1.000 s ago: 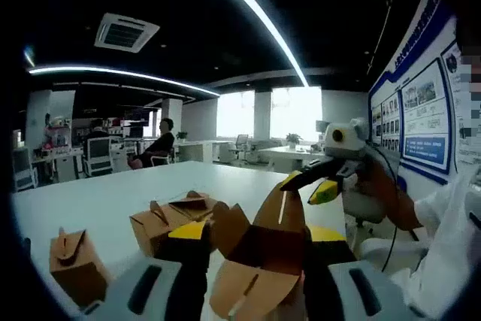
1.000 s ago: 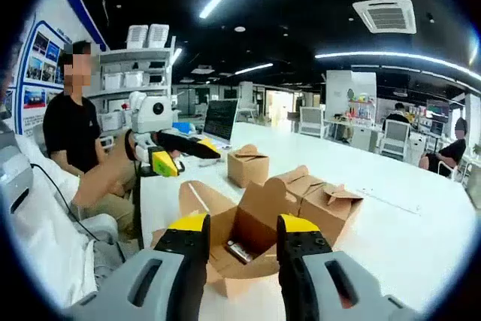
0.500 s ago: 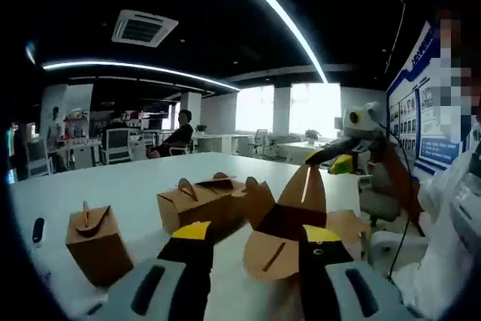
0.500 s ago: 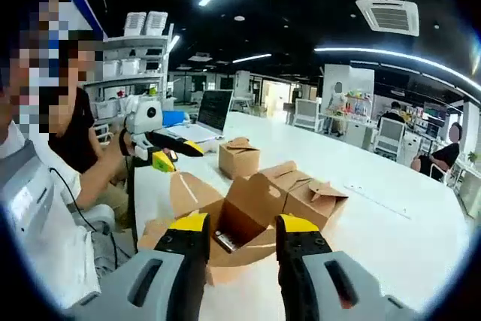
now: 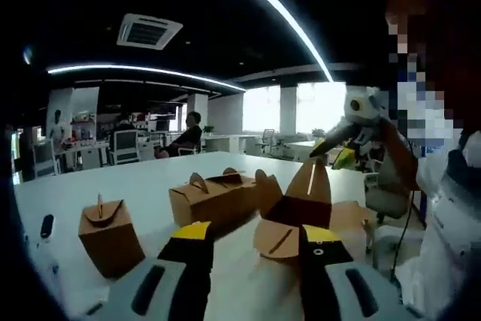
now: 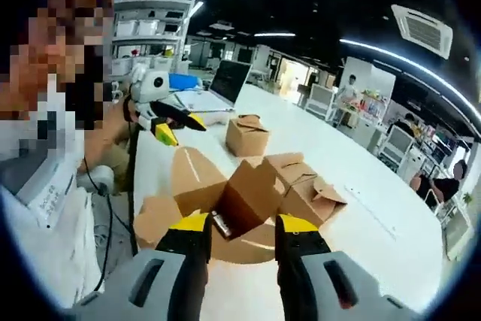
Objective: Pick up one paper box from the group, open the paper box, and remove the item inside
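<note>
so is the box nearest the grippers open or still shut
Open: the paper box has its flaps spread wide, and an item shows inside.

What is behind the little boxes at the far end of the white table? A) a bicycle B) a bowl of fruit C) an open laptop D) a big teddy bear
C: in the right gripper view an open laptop sits on the white table, past the closed box standing alone.
</note>
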A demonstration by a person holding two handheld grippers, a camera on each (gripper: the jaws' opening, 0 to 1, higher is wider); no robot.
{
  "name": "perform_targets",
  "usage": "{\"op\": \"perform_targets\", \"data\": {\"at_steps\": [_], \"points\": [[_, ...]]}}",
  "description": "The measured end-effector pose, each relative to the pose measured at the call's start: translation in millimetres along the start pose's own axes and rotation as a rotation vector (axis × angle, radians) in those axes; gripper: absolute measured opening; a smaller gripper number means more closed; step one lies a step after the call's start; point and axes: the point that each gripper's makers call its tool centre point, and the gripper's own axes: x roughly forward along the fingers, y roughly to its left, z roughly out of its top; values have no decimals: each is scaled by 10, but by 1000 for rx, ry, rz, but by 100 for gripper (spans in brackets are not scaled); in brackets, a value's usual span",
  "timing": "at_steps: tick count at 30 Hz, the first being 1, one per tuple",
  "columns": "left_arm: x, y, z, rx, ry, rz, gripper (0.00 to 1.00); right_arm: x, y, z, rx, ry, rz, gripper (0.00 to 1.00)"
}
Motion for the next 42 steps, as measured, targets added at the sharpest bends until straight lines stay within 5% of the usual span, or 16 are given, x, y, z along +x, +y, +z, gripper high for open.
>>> {"op": "perform_targets", "data": {"at_steps": [8,18,26,42], "points": [[-65,-15,108,-50,-57,-32,46,279,29,-57,-118,232,107,32],[-160,21,114,-31,-49,-8,44,591,191,-134,-229,380,202,32],[-197,-122,117,41,-25,-53,43,792,282,-214,-271,434,268,32],[-194,-75,179,14,-72,-39,41,982,374,-479,-356,511,338,32]]}}
